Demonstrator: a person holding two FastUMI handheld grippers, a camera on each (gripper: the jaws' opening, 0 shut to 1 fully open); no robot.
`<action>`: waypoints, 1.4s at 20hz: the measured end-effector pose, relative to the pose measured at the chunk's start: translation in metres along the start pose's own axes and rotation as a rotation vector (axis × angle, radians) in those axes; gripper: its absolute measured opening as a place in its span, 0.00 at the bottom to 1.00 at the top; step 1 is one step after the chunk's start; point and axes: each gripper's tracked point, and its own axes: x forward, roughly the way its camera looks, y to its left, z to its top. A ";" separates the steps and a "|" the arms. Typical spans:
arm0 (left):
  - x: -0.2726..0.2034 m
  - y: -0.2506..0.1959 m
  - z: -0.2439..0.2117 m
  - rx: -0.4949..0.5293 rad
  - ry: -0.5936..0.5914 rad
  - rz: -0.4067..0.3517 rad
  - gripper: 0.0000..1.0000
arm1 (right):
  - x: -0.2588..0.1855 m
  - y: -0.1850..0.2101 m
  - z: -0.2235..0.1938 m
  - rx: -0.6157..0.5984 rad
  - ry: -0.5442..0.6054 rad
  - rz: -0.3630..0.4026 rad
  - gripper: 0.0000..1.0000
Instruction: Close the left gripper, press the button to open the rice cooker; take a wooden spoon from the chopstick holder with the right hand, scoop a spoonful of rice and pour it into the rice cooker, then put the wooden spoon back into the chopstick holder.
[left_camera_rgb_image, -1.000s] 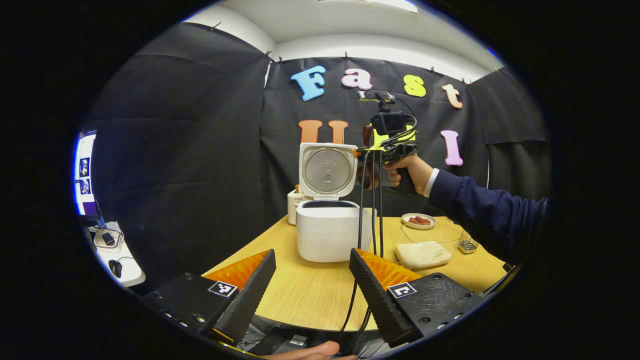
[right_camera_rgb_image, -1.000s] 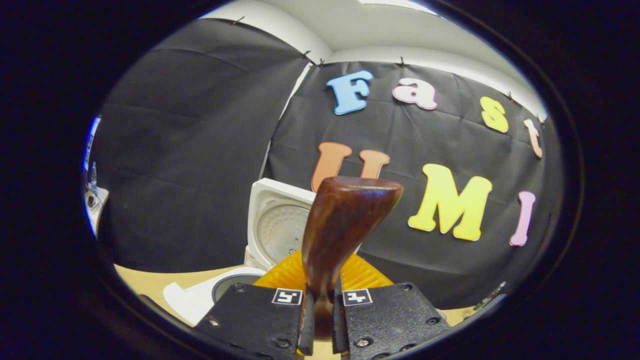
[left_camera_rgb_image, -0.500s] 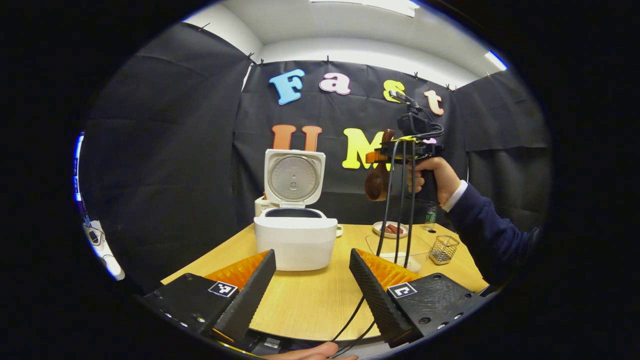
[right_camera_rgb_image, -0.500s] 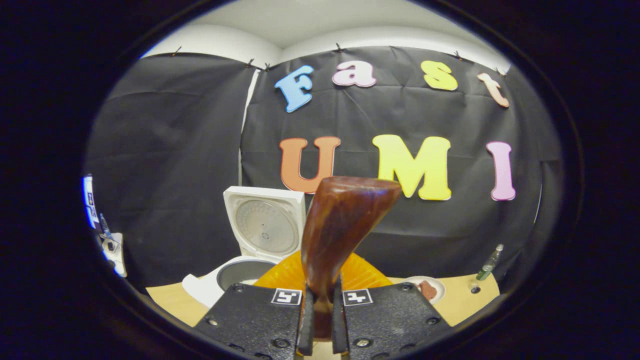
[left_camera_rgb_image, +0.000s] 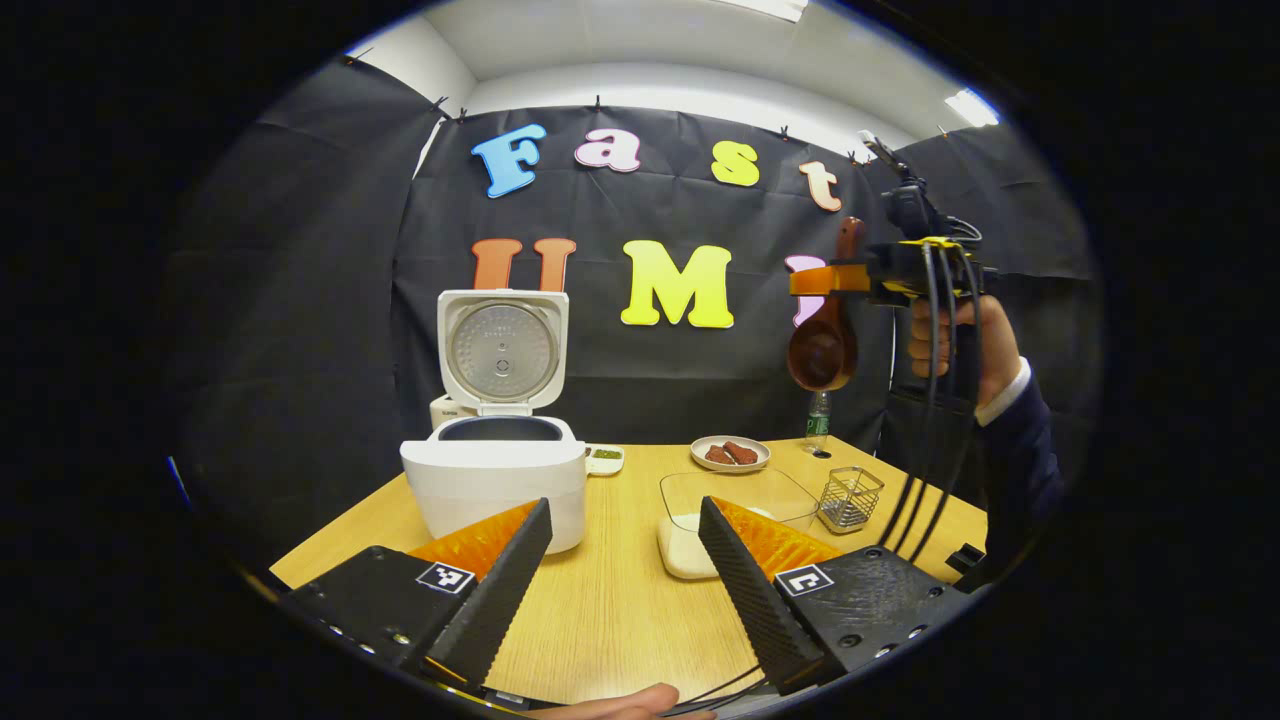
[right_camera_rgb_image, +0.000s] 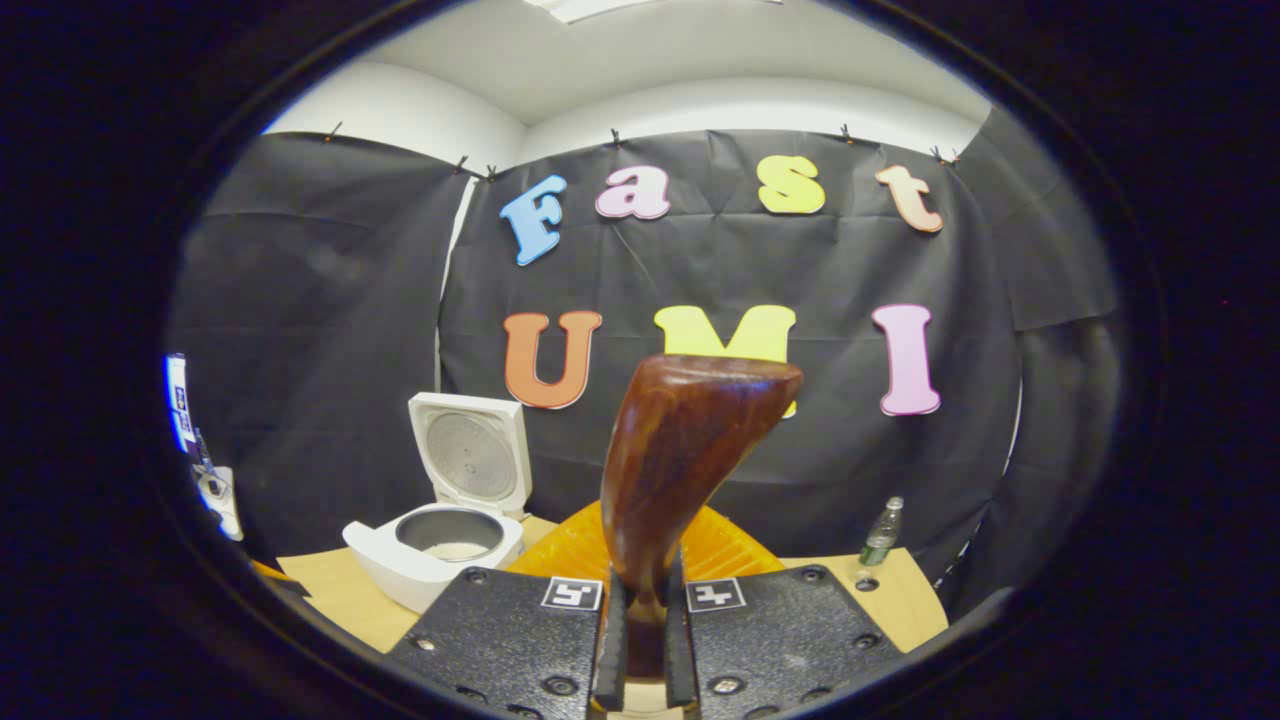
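The spoon (right_camera_rgb_image: 680, 470) is dark reddish-brown wood with a glossy, streaked grain; in the right gripper view its handle rises from between the fingers of the right gripper (right_camera_rgb_image: 640, 640), which are clenched on it from both sides, and it broadens toward a flat-cut top end. In the left gripper view the same spoon (left_camera_rgb_image: 824, 345) hangs bowl-down, its round deep bowl below the clamp and the slim handle end sticking up above it, held high in the air above the table's far right part by a hand (left_camera_rgb_image: 950, 335) in a dark sleeve with a white cuff. Black cables droop from that gripper toward the table's right edge. The left gripper (left_camera_rgb_image: 625, 575) is released, its fingers spread wide apart over the near edge of the table (left_camera_rgb_image: 620, 600) with nothing between them. The cooker (left_camera_rgb_image: 495, 485) is white, standing toward the table's left side with its lid upright and open, showing a round metal inner plate; the right gripper view shows pale rice in its dark pot (right_camera_rgb_image: 447, 535). A clear box (left_camera_rgb_image: 735, 505) with white rice sits right of the cooker, and the wire holder (left_camera_rgb_image: 850, 497) stands just beside it toward the right edge. A plate (left_camera_rgb_image: 730, 453) with brown pieces and a bottle (left_camera_rgb_image: 817, 420) stand along the far edge.
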 end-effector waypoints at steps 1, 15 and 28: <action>0.006 -0.005 0.000 -0.003 -0.003 -0.003 0.94 | -0.006 -0.011 -0.003 0.000 0.008 -0.016 0.19; 0.055 -0.021 0.021 -0.012 -0.031 0.027 0.94 | 0.011 -0.139 -0.102 0.139 0.164 -0.210 0.17; 0.064 0.006 0.041 -0.004 -0.060 0.107 0.94 | 0.037 -0.184 -0.192 0.252 0.287 -0.262 0.22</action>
